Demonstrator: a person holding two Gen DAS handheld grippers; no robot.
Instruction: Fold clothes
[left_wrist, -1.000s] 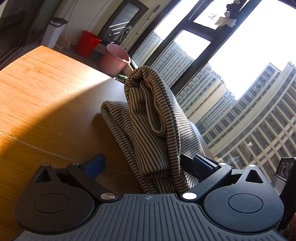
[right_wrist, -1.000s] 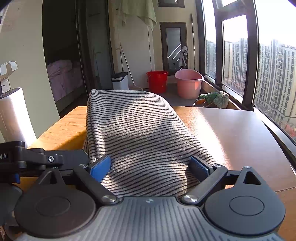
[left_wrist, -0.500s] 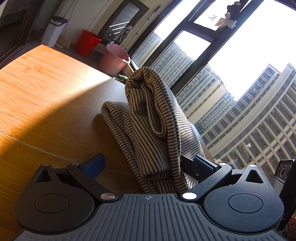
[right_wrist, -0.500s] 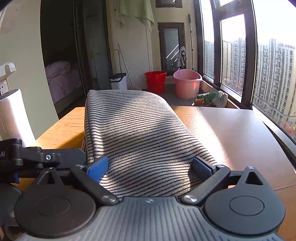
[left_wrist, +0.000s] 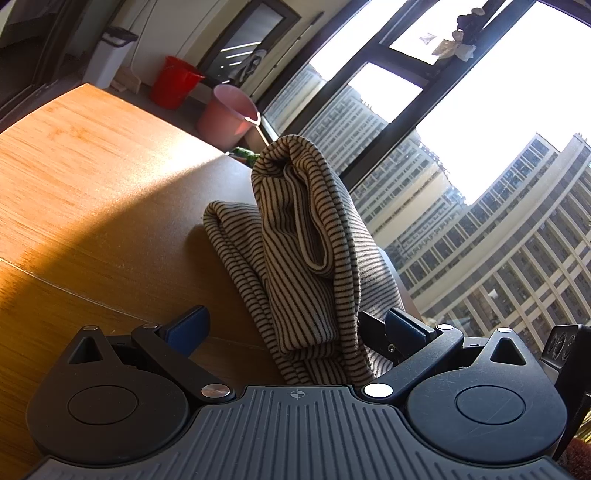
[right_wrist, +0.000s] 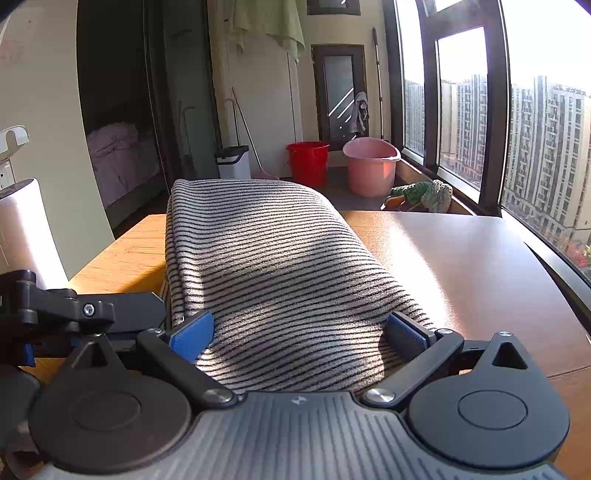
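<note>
Black-and-cream striped folded knit garment (right_wrist: 273, 266) lies between both spread tongs: right gripper (right_wrist: 299, 332) just widened, left gripper (left_wrist: 295, 326) released.

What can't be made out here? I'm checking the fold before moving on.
- Striped garment, right wrist view: its near edge is hidden under the camera housing.
- Same garment, left wrist view: the far side is hidden behind its own raised fold.
- Table, both views: cut off by frame edges.

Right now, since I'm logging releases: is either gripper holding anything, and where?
Nothing is held. The left gripper stands open at the bunched end of the striped garment; the right gripper has just been opening its jaws, with the garment between them.
</note>
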